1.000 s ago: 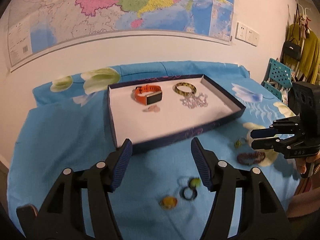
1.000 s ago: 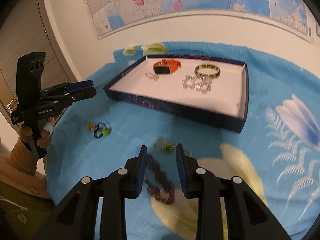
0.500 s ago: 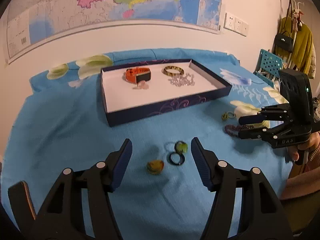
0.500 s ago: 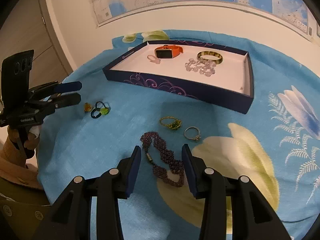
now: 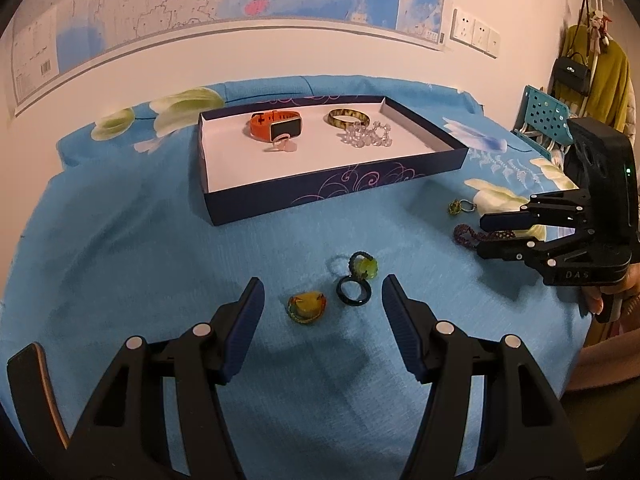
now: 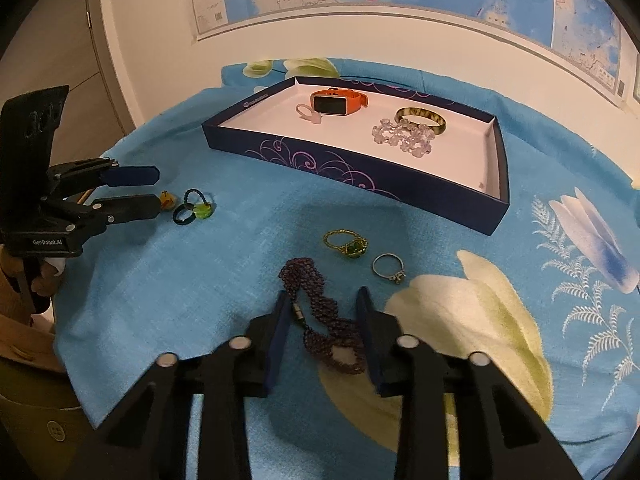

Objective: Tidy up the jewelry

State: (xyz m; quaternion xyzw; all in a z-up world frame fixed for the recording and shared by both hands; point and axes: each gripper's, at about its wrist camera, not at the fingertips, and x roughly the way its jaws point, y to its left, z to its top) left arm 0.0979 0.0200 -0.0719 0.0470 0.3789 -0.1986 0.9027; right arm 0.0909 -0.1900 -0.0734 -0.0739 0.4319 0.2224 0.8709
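Observation:
A dark blue tray (image 5: 336, 192) (image 6: 360, 176) with a white floor holds an orange watch (image 5: 276, 126), a mottled bangle (image 5: 347, 116), a clear bead bracelet (image 5: 366, 136) and a pink ring (image 5: 282, 146). My left gripper (image 5: 323, 284) (image 6: 156, 192) stands open just above a yellow ring (image 5: 307, 308), a dark ring (image 5: 354, 292) and a green ring (image 5: 364, 266) on the blue cloth. My right gripper (image 6: 322, 296) (image 5: 486, 232) straddles a purple beaded bracelet (image 6: 316, 308). Its jaws are closing, and the pads are not pressing on the beads.
A gold ring with a green stone (image 6: 346, 244) and a silver ring (image 6: 388, 268) lie on the cloth between the bracelet and the tray. A wall with a map stands behind the table. A blue chair (image 5: 544, 114) and hanging clothes are at the right.
My left gripper has sunk toward the three small rings, which now sit between its tips. The right jaws widened around the purple bracelet, then narrowed again.

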